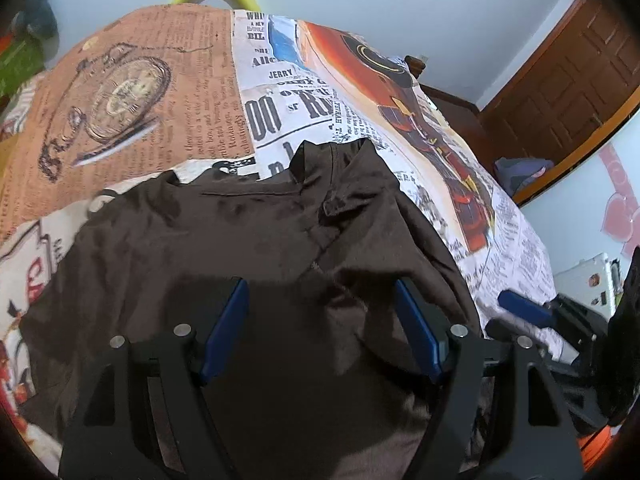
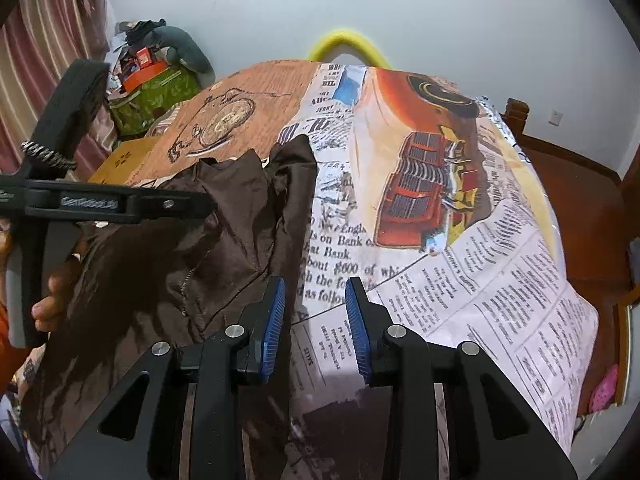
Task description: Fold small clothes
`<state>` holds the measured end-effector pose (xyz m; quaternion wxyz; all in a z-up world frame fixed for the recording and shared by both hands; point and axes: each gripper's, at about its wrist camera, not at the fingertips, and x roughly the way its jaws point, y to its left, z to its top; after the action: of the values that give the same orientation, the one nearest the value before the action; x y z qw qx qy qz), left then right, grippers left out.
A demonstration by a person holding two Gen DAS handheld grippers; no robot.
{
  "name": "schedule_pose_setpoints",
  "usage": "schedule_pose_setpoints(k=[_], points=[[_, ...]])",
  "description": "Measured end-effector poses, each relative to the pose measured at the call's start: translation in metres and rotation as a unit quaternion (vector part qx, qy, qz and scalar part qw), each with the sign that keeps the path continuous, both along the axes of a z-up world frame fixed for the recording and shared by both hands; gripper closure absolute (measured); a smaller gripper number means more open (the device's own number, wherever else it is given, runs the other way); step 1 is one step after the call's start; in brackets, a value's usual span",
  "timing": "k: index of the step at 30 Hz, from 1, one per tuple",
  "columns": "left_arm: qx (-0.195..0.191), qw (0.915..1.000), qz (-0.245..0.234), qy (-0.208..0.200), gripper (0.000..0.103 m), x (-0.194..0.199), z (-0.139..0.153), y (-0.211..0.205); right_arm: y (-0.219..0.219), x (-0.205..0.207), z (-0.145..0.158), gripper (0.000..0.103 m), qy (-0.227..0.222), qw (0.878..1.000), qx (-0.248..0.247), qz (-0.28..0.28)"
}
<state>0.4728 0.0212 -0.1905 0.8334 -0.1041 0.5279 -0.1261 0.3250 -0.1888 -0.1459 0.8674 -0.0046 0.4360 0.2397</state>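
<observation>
A dark brown garment (image 1: 240,240) lies crumpled on the newspaper-print bed sheet (image 1: 320,112), collar end away from me. My left gripper (image 1: 320,286) hovers over its middle, jaws wide open, nothing between the blue pads. In the right wrist view the garment (image 2: 224,240) fills the left half of the sheet (image 2: 440,280). My right gripper (image 2: 315,284) stands open just past the garment's right edge, with only bare sheet showing between its pads. The left gripper (image 2: 200,206) reaches in from the left above the cloth, held by a hand (image 2: 52,292). The right gripper (image 1: 516,316) shows low at the right of the left wrist view.
A yellow curved bar (image 2: 348,44) rises behind the bed's far end. A green bag with clutter (image 2: 156,96), a cardboard box (image 2: 124,160) and a striped curtain (image 2: 40,60) stand at the far left. The wooden bed frame (image 2: 560,168) and a brown door (image 1: 560,80) lie to the right.
</observation>
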Motion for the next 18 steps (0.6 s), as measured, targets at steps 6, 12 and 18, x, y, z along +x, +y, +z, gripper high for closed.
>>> schedule_pose_setpoints(k=[6,12,18], points=[[-0.034,0.9994,0.003,-0.006,0.048,0.009,-0.011,0.001,0.002,0.007,-0.013,0.075,0.028,0.999,0.012,0.008],[-0.064,0.9979,-0.005,0.011,0.08,0.014,-0.014,0.001,0.0,0.005,-0.016,0.075,0.035,0.999,0.02,0.01],[-0.056,0.9981,-0.023,0.006,0.056,0.0,-0.004,-0.005,-0.001,0.006,-0.013,0.075,0.026,0.999,0.015,0.011]])
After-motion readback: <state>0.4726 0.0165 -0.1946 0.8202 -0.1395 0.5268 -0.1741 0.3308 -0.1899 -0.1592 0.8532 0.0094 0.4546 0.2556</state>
